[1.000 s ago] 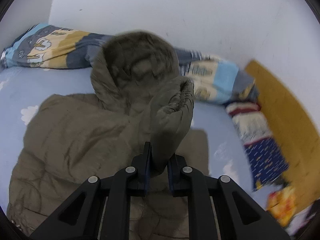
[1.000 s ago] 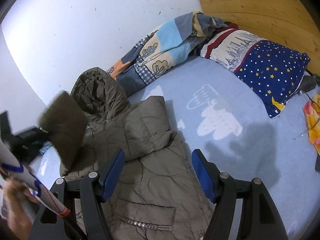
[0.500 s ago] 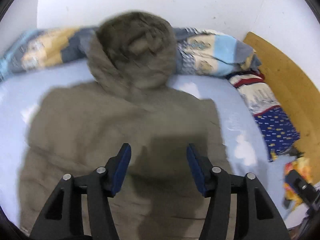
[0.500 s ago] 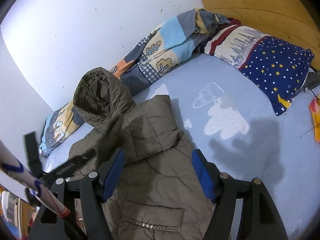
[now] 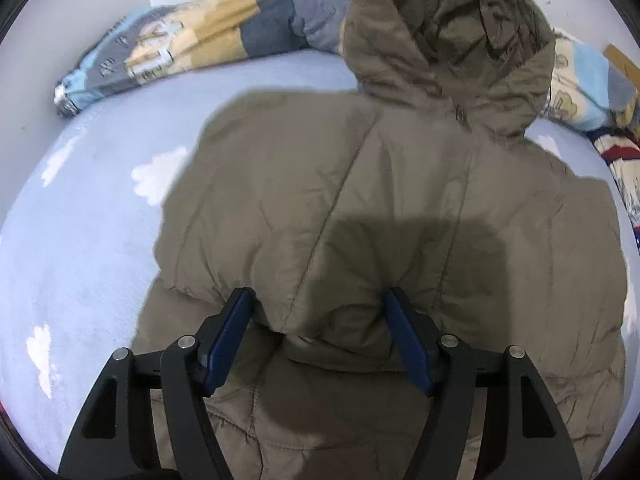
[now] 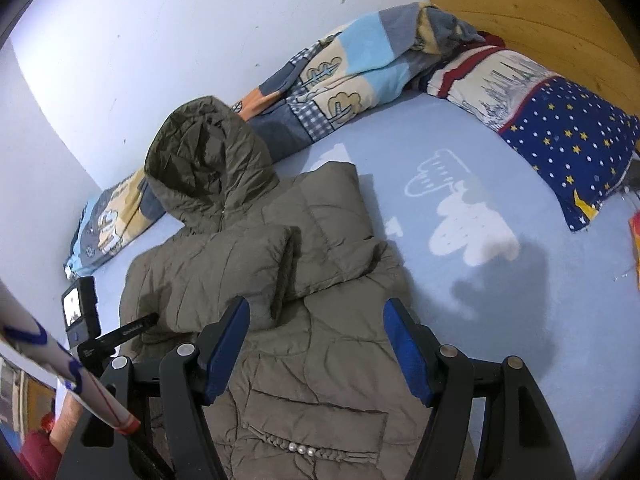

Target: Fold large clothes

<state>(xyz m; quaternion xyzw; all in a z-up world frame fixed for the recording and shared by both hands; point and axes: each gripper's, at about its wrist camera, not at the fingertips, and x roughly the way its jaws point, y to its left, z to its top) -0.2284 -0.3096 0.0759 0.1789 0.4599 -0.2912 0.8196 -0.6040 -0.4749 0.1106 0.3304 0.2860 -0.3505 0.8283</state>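
Blue bedsheet [image 5: 80, 240], left gripper [image 5: 320, 332] angled down, fingers [image 5: 230, 328] just opening over the jacket [image 5: 360, 200]

Black fingers [image 5: 236, 328], blue pads, silver screws

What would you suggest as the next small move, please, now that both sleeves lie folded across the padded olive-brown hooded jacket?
Probably bring the hood down over the folded sleeves. The padded olive-brown hooded jacket lies on the light blue bedsheet with both sleeves across its front, yet the hood still sticks out towards the wall. The left claw, its jaws just opened, and the right claw are open and hold nothing.
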